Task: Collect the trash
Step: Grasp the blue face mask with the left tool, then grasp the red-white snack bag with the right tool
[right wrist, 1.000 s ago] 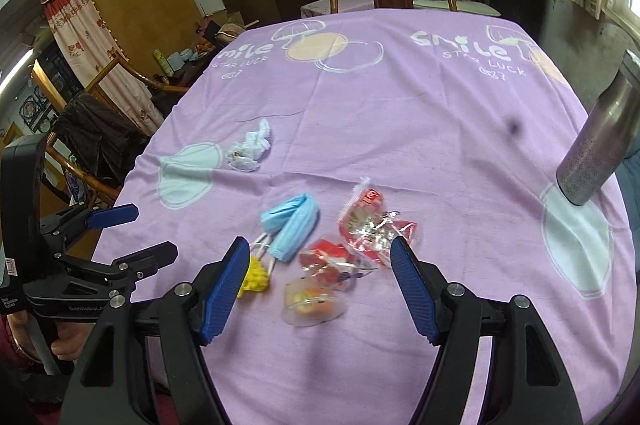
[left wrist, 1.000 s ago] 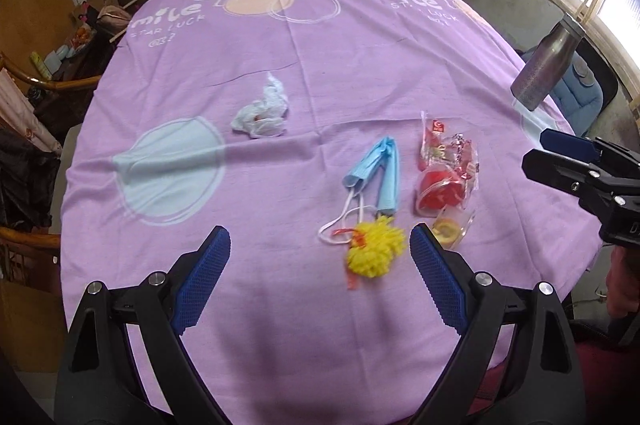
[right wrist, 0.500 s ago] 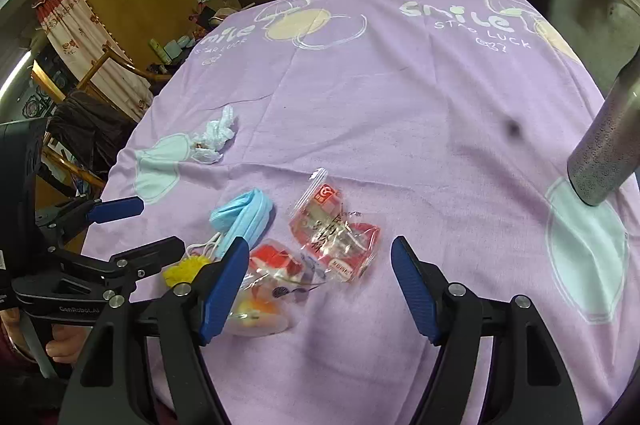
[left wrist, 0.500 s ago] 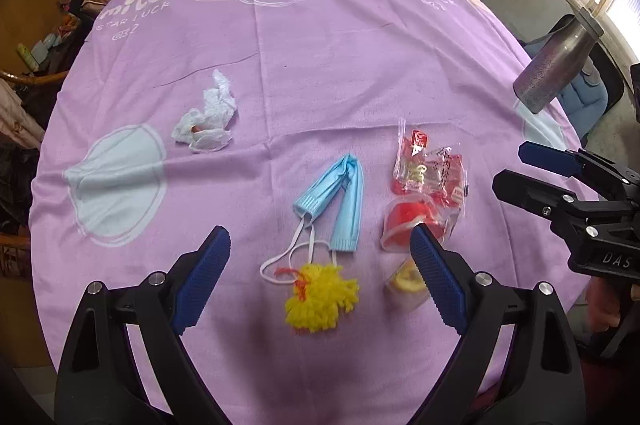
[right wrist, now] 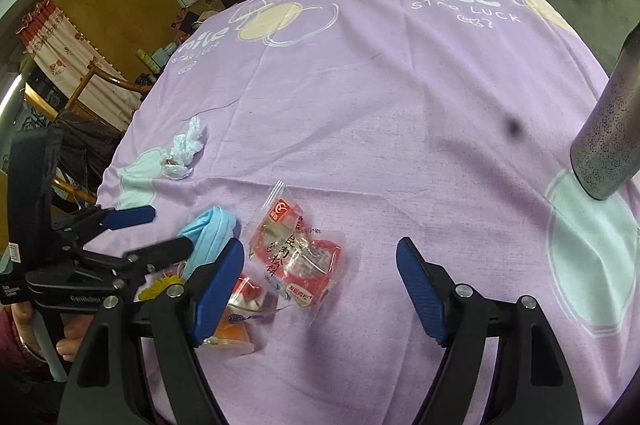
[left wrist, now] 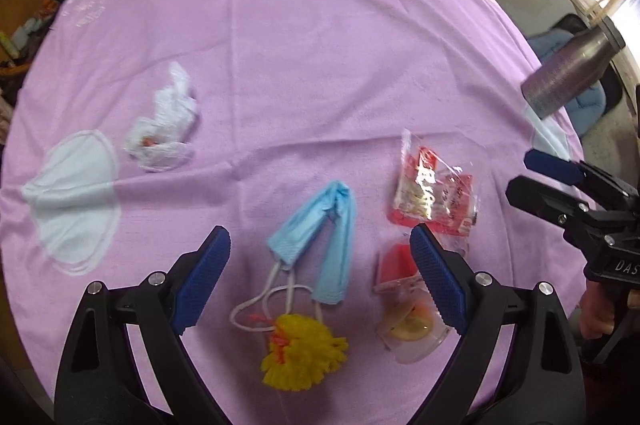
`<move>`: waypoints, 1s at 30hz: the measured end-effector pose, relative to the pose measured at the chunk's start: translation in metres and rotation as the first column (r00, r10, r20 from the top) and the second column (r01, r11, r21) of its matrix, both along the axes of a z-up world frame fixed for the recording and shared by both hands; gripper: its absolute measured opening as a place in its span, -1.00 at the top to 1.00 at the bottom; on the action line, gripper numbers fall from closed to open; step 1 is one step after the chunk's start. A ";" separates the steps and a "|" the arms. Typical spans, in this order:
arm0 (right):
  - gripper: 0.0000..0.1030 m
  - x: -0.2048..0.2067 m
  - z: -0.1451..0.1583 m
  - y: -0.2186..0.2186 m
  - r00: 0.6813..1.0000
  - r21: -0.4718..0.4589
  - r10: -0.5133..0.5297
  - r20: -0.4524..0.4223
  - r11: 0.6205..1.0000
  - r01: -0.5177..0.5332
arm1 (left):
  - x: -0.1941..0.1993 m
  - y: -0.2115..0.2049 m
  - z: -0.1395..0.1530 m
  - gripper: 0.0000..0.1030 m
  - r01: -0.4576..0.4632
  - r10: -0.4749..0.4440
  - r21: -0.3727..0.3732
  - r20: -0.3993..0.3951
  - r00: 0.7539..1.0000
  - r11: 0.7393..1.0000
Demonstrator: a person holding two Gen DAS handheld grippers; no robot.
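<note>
Approach phase: nothing is collected yet, all the trash lies on the purple tablecloth (left wrist: 320, 37). From the left, a crumpled white tissue (left wrist: 164, 133), then the left gripper (left wrist: 320, 281), jaws spread and empty, above the blue face mask (left wrist: 320, 233) and yellow pompom (left wrist: 300, 357). Further right, the right gripper (right wrist: 320, 285), its jaws just widened, also empty, hangs by the red snack wrapper (right wrist: 296, 261) printed with Chinese characters. Next, I judge, each drops and closes. The cloth reads "smile STAR LUCK".

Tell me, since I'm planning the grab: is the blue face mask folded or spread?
Folded: the blue face mask lies bent into an upside-down V on the tablecloth.
</note>
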State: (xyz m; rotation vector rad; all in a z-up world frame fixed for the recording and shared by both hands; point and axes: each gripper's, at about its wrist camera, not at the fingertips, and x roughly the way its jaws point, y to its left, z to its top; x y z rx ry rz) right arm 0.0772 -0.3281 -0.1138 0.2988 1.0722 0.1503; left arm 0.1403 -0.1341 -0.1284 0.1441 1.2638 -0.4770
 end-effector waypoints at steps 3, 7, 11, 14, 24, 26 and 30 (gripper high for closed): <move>-0.51 0.002 -0.005 0.001 1.000 0.006 0.001 -0.014 1.000 -0.001 | 0.003 -0.008 -0.020 -0.68 0.018 -0.019 0.060 0.010 1.000 0.998; -0.51 0.003 -0.007 0.002 1.000 0.003 0.001 -0.024 1.000 -0.001 | 0.011 -0.007 -0.038 -0.13 0.026 -0.025 0.046 -0.017 1.000 0.999; -0.51 0.007 -0.010 0.004 0.999 0.000 0.002 -0.032 1.000 -0.002 | 0.011 0.004 -0.024 0.42 0.021 -0.022 0.023 0.028 0.999 1.000; -0.51 0.013 -0.014 0.010 0.999 -0.007 0.017 -0.039 1.000 -0.017 | 0.014 0.023 -0.001 0.43 -0.036 0.037 -0.011 0.078 0.996 0.999; -0.51 0.037 -0.042 0.044 0.989 -0.065 0.112 -0.092 0.991 -0.118 | 0.014 0.081 0.044 0.43 -0.200 0.209 -0.075 0.136 0.968 0.977; -0.51 0.040 -0.047 0.049 0.987 -0.077 0.124 -0.103 0.988 -0.132 | 0.008 0.085 0.043 0.43 -0.209 0.219 -0.079 0.136 0.966 0.975; -0.40 0.041 -0.055 0.055 0.986 -0.125 0.133 -0.104 0.981 -0.145 | -0.001 0.090 0.041 0.43 -0.216 0.225 -0.080 0.130 0.966 0.973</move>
